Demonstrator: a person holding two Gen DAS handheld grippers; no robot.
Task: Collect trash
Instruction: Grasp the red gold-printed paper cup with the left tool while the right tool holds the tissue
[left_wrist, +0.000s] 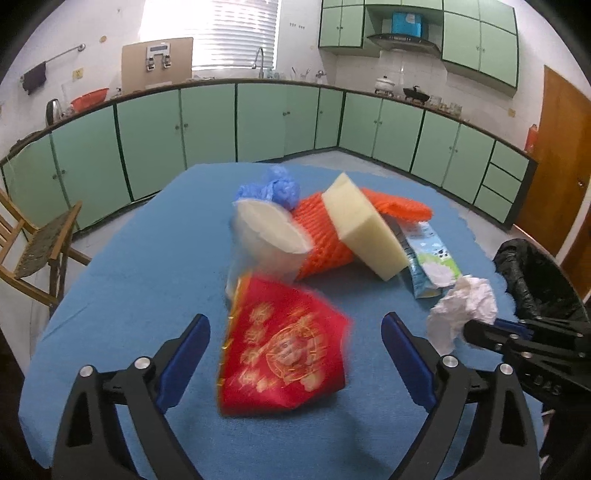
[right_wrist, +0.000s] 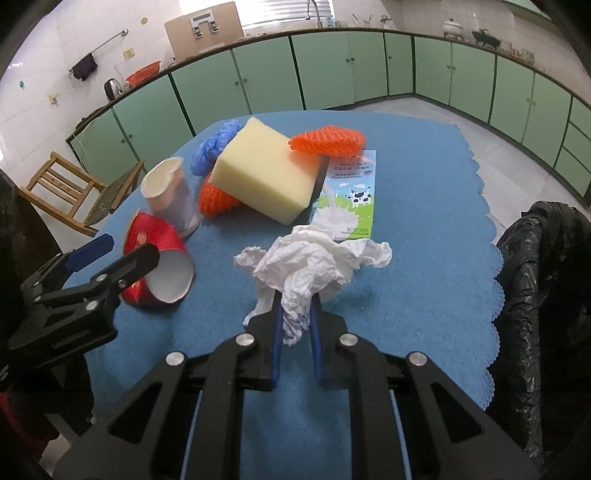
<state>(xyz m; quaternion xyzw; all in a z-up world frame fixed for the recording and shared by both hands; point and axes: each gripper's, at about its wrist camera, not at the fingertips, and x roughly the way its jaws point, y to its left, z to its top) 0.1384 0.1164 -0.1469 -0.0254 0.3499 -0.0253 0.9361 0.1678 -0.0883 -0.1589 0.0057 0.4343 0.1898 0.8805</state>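
The blue table cloth carries the loose trash, and the black bin bag hangs open just off its edge, beside and ahead of the right gripper, so collected pieces have a short way to travel.

A yellow foam block leans across orange foam netting, ahead of both grippers. A flattened milk carton lies flat beyond the right gripper, with a crumpled blue glove or bag at the far side of the pile. A white paper cup lies on its side ahead of the left gripper.

The red paper cup lies tipped on the cloth, directly between the fingers of the left gripper. That gripper's jaws are spread wide and do not touch the cup; it points downward, apparently lined up for a grasp.

The right gripper is clamped on a crumpled white tissue, pinching its lower tail. It also slopes downward; whether the tissue's bulk clears the cloth cannot be told.
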